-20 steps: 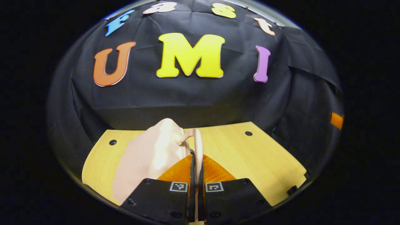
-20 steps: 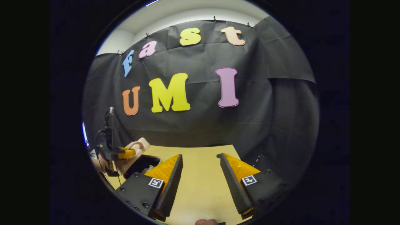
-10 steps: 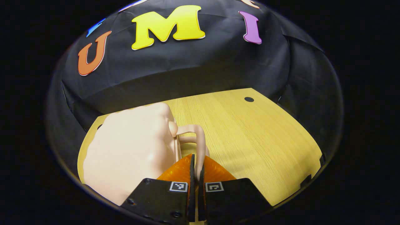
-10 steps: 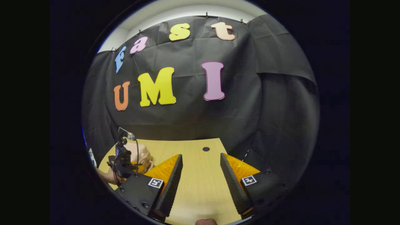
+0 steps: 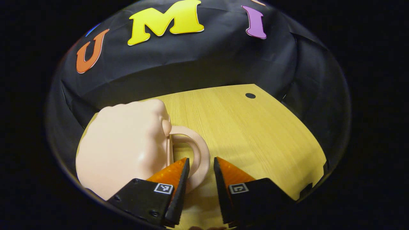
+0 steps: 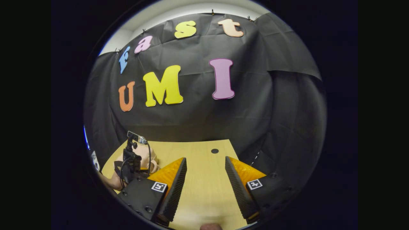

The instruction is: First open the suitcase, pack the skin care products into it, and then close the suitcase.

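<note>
Left gripper (image 5: 199, 166) low over the table (image 5: 255, 134), jaws parted astride the looped handle (image 5: 199, 153) of the closed pink suitcase (image 5: 127, 143) lying flat just beyond, apparently letting go; farther right, right gripper (image 6: 204, 172) hovering open-jawed, empty.

Pale wooden table (image 5: 255, 127), round hole (image 5: 250, 95)

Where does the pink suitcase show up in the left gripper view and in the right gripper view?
Left gripper view: the pink suitcase lies lower left on the wooden table, its handle between the open fingers of the left gripper.
Right gripper view: far lower left, partly hidden behind the left gripper.
Shared landmark: the dark round hole in the table.
</note>
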Demonstrator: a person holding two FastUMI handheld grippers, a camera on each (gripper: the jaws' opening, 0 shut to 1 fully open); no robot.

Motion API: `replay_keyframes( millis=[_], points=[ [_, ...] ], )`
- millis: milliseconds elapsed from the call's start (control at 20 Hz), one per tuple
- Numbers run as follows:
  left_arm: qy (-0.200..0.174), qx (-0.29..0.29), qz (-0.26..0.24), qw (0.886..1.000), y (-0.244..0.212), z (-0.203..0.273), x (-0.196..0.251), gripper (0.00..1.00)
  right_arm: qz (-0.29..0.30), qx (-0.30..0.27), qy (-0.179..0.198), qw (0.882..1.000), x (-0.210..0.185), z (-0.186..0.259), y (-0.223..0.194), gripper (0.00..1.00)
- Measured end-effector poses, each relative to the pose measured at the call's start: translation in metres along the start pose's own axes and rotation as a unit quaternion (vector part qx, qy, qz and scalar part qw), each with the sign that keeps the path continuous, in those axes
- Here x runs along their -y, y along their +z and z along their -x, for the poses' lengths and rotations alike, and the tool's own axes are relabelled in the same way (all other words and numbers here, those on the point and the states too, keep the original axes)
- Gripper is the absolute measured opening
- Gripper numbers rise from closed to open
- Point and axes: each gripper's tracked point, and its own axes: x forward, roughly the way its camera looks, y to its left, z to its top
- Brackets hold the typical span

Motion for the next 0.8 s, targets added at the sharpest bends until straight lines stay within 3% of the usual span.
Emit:
replay_keyframes(
  millis=[150,200,300,400,550,650,700,800],
  points=[
    [0.01,0.029,0.033,0.999,0.014,0.034,0.001,0.87,0.014,0.008,0.016,1.0,-0.011,-0.01,0.006,0.72],
    [0.016,0.054,0.041,0.998,0.027,0.049,-0.002,0.91,0.016,0.015,0.018,1.0,-0.016,-0.013,0.011,0.73],
    [0.028,0.123,0.05,0.991,0.066,0.081,-0.013,0.92,0.017,0.024,0.017,0.999,-0.028,-0.021,0.021,0.73],
    [0.058,0.192,0.053,0.978,0.108,0.119,-0.037,0.96,0.023,0.041,0.026,0.999,-0.048,-0.024,0.034,0.73],
    [0.07,0.269,0.067,0.958,0.159,0.178,-0.059,0.99,0.016,0.075,0.037,0.996,-0.076,-0.026,0.064,0.72],
    [0.08,0.314,0.061,0.944,0.185,0.206,-0.072,0.99,0.015,0.103,0.034,0.994,-0.09,-0.025,0.088,0.73],
    [0.082,0.338,0.057,0.936,0.199,0.22,-0.079,0.99,0.016,0.12,0.029,0.992,-0.095,-0.023,0.101,0.67],
    [0.089,0.383,0.053,0.918,0.218,0.246,-0.085,0.99,0.023,0.149,0.0,0.989,-0.098,-0.021,0.118,0.73]
  ],
)
